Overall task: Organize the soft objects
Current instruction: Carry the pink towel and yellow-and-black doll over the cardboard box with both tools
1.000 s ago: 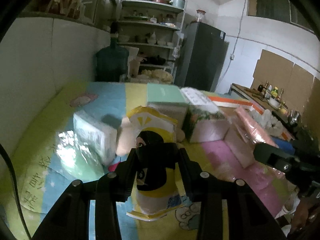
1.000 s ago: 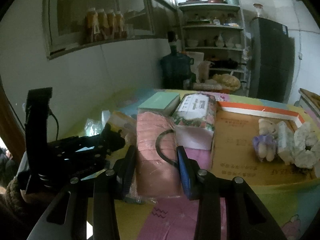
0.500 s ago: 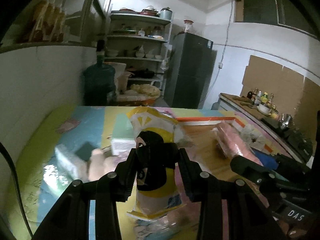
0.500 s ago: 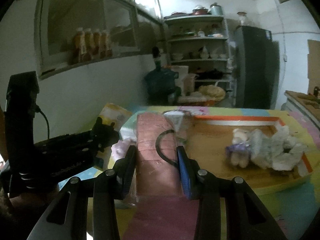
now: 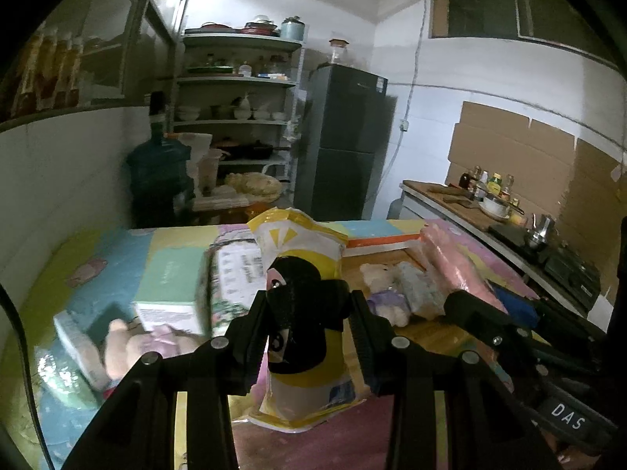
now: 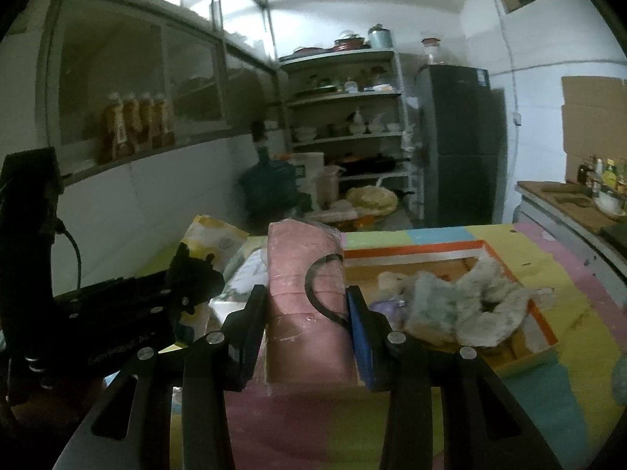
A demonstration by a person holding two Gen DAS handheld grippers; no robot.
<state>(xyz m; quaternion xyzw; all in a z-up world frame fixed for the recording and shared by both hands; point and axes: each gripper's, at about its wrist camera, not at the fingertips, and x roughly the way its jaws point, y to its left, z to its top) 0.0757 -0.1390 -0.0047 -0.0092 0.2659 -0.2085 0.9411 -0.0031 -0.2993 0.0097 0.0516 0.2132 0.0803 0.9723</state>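
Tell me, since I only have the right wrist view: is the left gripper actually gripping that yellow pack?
Observer: Yes. The left gripper has its fingers shut on the yellow pack, which stands upright.
Operator: What is on the mat to its left?
Observer: A mint box, with a plush toy lying nearer the camera, blurred.

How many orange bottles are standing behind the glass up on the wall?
4. The orange bottles stand side by side in one row on the ledge behind the cabinet glass, at its left end in the right wrist view. More could be hidden in the dark part beside them.
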